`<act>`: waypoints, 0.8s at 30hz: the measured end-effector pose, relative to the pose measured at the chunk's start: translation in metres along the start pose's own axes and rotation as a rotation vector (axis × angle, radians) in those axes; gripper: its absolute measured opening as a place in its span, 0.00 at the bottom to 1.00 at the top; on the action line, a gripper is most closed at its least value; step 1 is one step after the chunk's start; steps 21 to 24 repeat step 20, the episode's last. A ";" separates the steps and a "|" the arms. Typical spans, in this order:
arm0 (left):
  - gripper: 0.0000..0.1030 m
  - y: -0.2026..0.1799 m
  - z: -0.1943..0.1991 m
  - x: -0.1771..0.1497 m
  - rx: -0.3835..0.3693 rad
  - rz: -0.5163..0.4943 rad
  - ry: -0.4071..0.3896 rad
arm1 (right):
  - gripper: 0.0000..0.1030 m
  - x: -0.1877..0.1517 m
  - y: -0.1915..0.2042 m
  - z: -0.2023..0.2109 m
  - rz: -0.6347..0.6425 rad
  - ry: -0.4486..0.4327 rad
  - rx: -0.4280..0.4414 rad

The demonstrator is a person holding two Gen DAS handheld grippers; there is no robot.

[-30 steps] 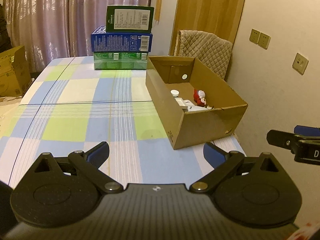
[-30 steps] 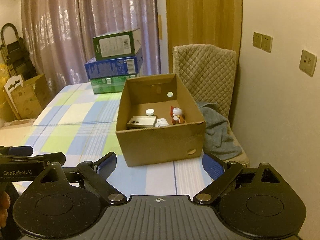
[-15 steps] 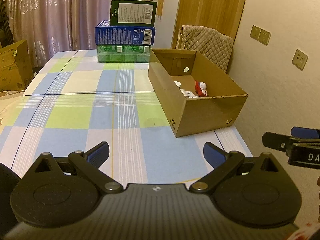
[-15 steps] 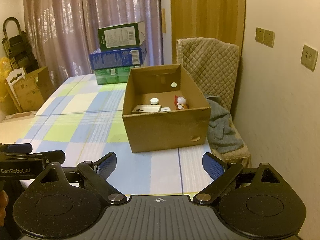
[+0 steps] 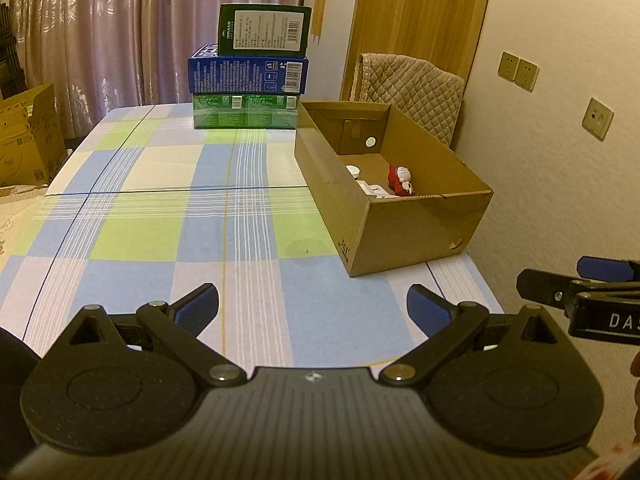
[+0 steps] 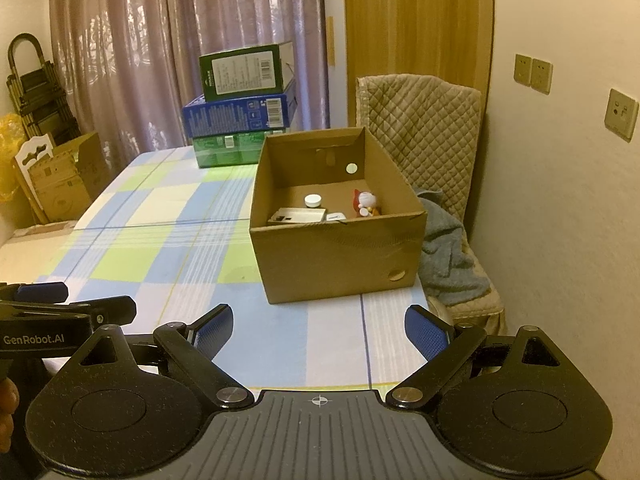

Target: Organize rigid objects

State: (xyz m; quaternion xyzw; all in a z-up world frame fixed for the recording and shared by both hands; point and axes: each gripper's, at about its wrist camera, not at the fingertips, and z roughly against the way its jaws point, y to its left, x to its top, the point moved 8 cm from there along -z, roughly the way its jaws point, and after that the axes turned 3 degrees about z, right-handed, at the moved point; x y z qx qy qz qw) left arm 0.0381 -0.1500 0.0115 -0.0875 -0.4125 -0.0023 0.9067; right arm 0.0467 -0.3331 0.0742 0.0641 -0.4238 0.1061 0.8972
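- Looking over the scene, the counter [image 6: 140,248] is the biggest thing, with a blue, green and white checked cloth on it. No loose things show on the cloth.
- The cardboard box [image 6: 336,256] sits on the right side of the counter, near the edge. Its top is open.
- Three packs [image 6: 244,108] are stacked at the far end of the counter, just behind the box: green at the bottom, blue in the middle, dark green on top.
- The left gripper [image 5: 312,306] hangs over the near part of the counter. Its blue pads are wide apart and nothing is between them.
- The right gripper [image 6: 318,326] hangs over the near edge too. Its pads are also wide apart and empty.
- Inside the box lie small hard things: a flat white packet [image 6: 298,215], a red and white toy figure [image 6: 365,202] and a round white lid [image 6: 313,200]. They all rest on the box floor, toward its near wall.
- I think the tidying is almost done or finished, since the small things are already in the box and both grippers are empty.
- If anything is left, I guess it is the stacked packs. The next move would need a reach far across the counter, and a wide grip, because those packs look broad.
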 end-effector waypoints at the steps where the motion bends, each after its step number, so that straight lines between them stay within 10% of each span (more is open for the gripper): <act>1: 0.96 0.000 0.000 0.000 0.000 -0.001 -0.001 | 0.87 0.000 0.000 0.000 0.000 -0.001 0.000; 24: 0.96 -0.002 0.003 0.002 -0.022 0.007 -0.031 | 0.87 0.000 -0.001 0.001 0.003 -0.001 -0.004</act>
